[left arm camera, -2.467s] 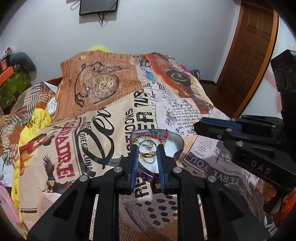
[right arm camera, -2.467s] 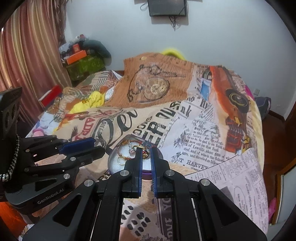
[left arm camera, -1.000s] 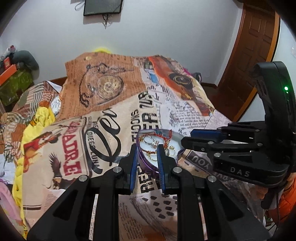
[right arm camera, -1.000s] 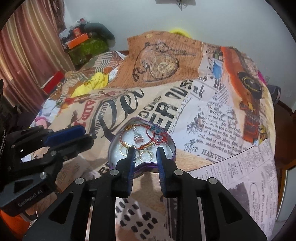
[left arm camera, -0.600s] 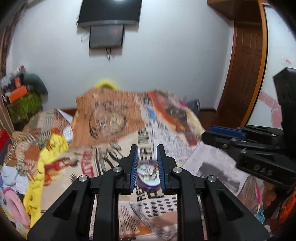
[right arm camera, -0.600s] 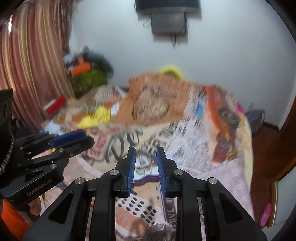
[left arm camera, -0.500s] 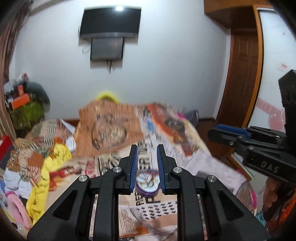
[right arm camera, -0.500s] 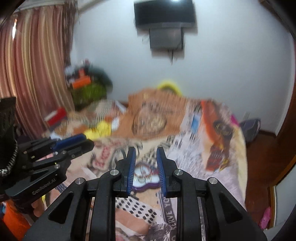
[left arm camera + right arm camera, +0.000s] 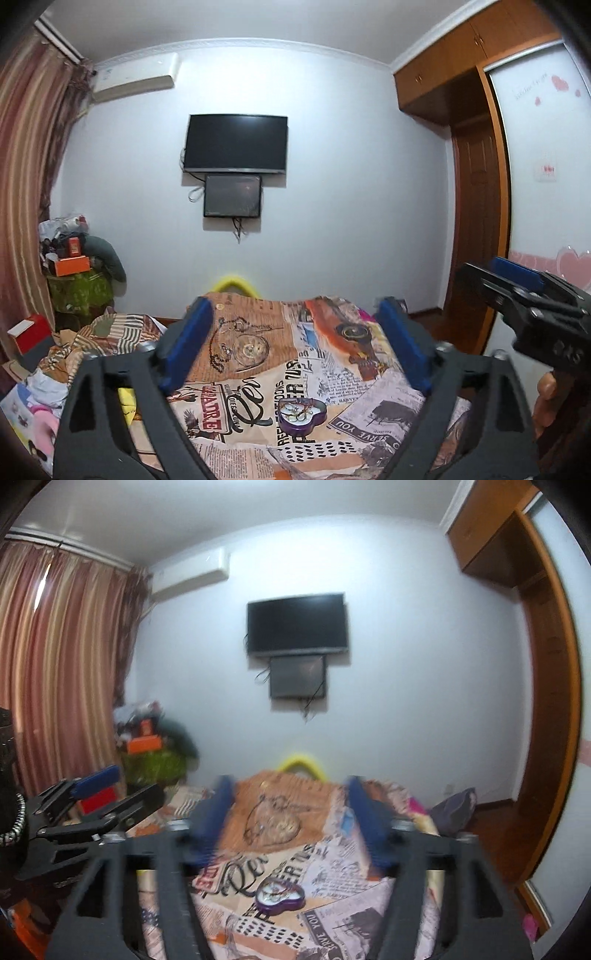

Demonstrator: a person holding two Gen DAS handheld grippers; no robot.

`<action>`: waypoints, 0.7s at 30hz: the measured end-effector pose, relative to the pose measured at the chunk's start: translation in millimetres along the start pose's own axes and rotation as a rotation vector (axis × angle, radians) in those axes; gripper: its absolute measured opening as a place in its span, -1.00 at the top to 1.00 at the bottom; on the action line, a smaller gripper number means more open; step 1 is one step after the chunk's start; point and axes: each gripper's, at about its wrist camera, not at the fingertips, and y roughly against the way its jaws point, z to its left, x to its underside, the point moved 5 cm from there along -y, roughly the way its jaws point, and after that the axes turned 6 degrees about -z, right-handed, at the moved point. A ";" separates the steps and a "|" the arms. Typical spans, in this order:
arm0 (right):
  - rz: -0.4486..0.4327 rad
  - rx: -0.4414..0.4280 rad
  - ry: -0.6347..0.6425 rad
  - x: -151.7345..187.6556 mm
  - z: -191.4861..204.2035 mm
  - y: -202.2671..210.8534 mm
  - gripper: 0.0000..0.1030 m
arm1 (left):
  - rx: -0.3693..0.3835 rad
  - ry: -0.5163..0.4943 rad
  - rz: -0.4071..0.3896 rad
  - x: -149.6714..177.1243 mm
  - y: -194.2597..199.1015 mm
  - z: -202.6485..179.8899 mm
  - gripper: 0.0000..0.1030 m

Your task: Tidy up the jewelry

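- Both grippers have pulled up and back from the heart-shaped box (image 9: 302, 416), and their jaws have spread wide
- The box sits on the bed cover (image 9: 332, 373), with the rings and chains inside
- The left gripper (image 9: 295, 350) and right gripper (image 9: 290, 821) hold nothing, so the tidying looks done
- Far off hangs a TV (image 9: 235, 143), and nothing blocks the box

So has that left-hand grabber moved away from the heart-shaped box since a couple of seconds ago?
Yes. The left gripper has pulled back and up: the purple heart-shaped box on the printed bedspread now looks far smaller, and its jaws stand wide open.
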 end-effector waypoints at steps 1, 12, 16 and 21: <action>-0.010 0.014 0.003 0.7 0.1 0.2 -0.68 | -0.012 0.000 -0.007 -0.8 2.3 1.3 -0.91; -0.002 0.050 0.009 3.8 -1.0 8.8 -1.00 | -0.015 0.007 -0.003 1.7 17.4 -0.3 -0.95; 0.006 0.045 0.001 7.5 -3.9 14.9 -1.00 | -0.017 0.002 0.001 2.3 18.1 -1.8 -0.96; 0.019 0.048 -0.002 11.4 -5.2 17.2 -1.00 | -0.016 -0.005 0.012 4.3 15.3 -3.4 -0.96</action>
